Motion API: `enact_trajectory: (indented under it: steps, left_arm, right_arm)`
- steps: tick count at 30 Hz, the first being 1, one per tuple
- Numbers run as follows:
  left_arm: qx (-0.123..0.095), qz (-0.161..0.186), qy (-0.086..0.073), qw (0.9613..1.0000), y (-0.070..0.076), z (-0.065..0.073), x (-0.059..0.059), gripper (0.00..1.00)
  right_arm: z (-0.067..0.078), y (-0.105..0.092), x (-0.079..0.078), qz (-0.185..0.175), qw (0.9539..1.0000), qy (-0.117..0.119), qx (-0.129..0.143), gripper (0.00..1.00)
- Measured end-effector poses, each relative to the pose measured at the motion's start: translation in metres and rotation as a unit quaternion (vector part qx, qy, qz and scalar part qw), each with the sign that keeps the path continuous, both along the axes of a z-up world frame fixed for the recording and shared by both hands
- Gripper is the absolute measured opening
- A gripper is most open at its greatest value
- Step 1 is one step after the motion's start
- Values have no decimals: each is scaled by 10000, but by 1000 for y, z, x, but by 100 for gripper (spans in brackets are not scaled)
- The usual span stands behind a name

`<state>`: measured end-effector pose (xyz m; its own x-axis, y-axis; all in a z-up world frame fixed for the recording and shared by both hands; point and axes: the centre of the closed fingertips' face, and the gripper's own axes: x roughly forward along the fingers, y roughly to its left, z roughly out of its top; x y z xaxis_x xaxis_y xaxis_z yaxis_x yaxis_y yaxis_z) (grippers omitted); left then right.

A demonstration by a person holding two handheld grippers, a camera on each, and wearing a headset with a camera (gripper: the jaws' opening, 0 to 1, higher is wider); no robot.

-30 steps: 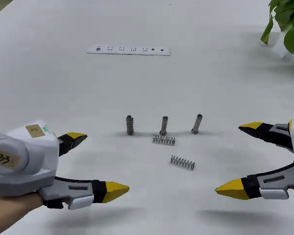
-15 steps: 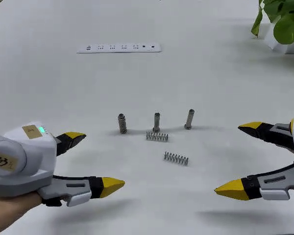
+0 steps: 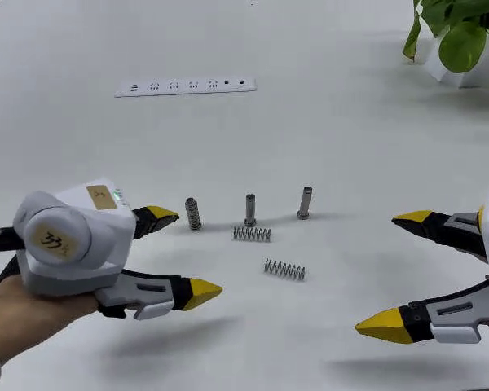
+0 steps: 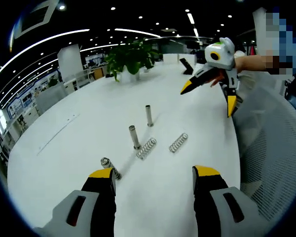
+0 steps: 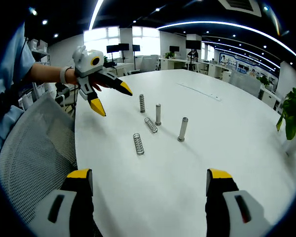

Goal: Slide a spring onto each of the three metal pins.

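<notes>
Now the left gripper (image 3: 194,252), jaws wide apart and empty, has pushed forward since a second ago; its upper tip sits near the leftmost pin (image 3: 193,213), which already wears a spring. The middle pin (image 3: 250,208) and right pin (image 3: 306,202) stand bare. The near spring (image 3: 251,234) and far spring (image 3: 284,270) lie loose before them. The right gripper (image 3: 377,273), spread open, has barely moved. A spring pickup looks likely next.

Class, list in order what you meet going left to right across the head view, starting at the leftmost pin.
pin with a spring on it → middle pin → right pin → right gripper
</notes>
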<state>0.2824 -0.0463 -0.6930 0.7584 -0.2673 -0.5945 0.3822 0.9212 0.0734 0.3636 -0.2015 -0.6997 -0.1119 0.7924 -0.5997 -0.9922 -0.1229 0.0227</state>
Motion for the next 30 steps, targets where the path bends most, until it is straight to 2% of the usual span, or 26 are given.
enact_trajectory:
  steps: [4, 6, 7, 10, 13, 14, 16, 19, 24, 25, 28, 30]
  left_arm:
    - [89, -111, 71, 9999, -4, -2, 12, 59]
    - [480, -97, 122, 9987, 3, -4, 17, 54]
    - [414, -124, 86, 9990, -1, -3, 20, 49]
    - [298, -86, 125, 9994, -2, -5, 27, 41]
    - [395, -126, 267, 9988, -2, -13, 33, 38]
    - [348, -121, 361, 9987, -4, -15, 34, 37]
    - [304, -109, 448, 9985, -7, -17, 37, 36]
    - [272, -111, 601, 9978, -4, -25, 44, 32]
    - [260, -73, 709, 9971, -2, -25, 54, 27]
    - [266, -84, 771, 9966, -3, -26, 56, 26]
    - [382, -156, 1011, 9940, -1, -32, 57, 26]
    - [462, -218, 1081, 9928, -2, -36, 59, 26]
  right_arm:
    - [1, 0, -3, -1, 10000, 22, 17, 96]
    - [1, -1, -3, 1, 10000, 17, 15, 96]
    - [1, -2, -3, 1, 10000, 18, 22, 96]
    - [1, -3, -3, 3, 10000, 38, 31, 96]
    - [1, -4, -2, -5, 10000, 66, 53, 95]
    - [1, -4, -2, -19, 9999, 86, 65, 95]
    - [0, -3, -1, -38, 9999, 102, 71, 95]
    - [-1, -3, -2, -62, 9998, 157, 84, 95]
    - [-3, -5, -2, -83, 9997, 204, 96, 94]
    - [-3, -5, -2, -89, 9997, 214, 98, 94]
    - [-4, -6, -2, -115, 9996, 248, 107, 94]
    - [-4, -7, -2, -133, 9995, 257, 111, 94]
